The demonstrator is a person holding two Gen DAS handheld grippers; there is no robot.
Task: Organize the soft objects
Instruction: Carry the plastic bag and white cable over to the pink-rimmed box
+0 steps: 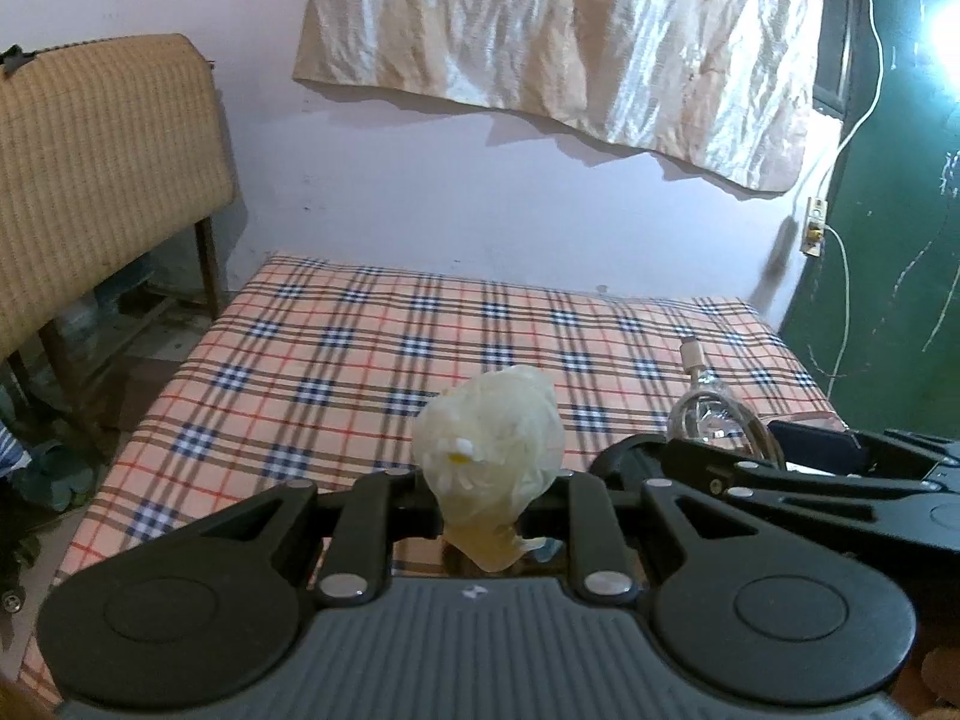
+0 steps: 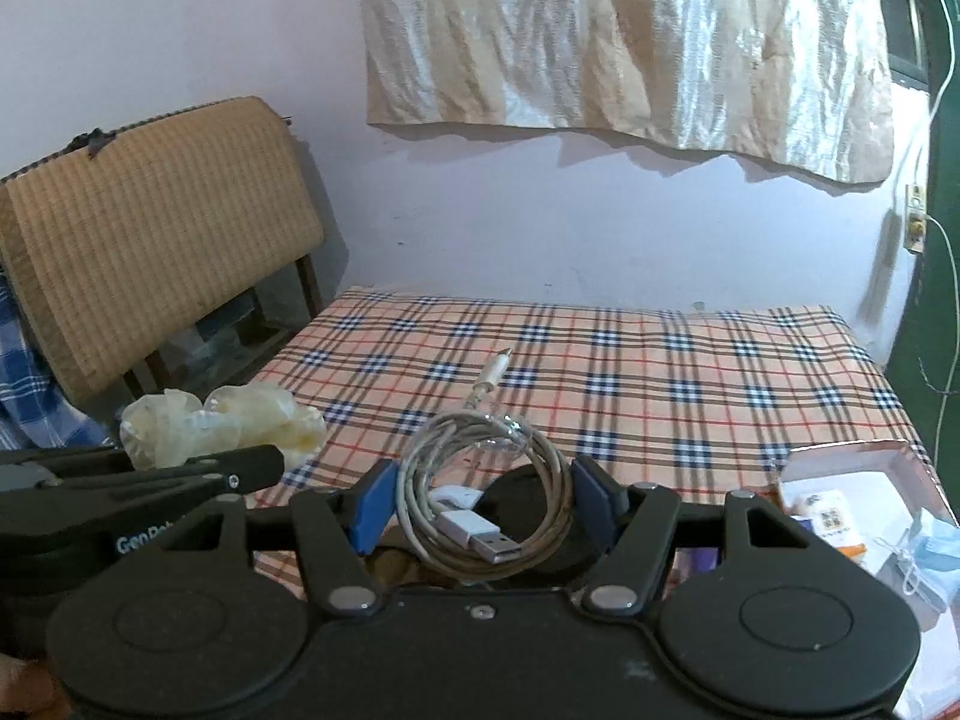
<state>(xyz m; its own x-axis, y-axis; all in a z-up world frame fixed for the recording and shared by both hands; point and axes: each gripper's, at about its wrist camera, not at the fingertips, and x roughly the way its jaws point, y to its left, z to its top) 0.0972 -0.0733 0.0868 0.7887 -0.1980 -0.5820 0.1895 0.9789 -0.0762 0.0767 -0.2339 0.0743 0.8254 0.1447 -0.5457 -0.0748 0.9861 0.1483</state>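
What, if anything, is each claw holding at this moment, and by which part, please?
The left claw pinches the crumpled pale-yellow glove at its lower bunched end. The right claw clamps the coiled USB cable across the coil's sides.

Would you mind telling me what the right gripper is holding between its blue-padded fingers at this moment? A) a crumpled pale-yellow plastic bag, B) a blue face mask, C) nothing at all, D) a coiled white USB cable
D: in the right wrist view the coiled white USB cable sits clamped between the fingers of the right gripper, while the crumpled pale-yellow bag is pinched in the left gripper.
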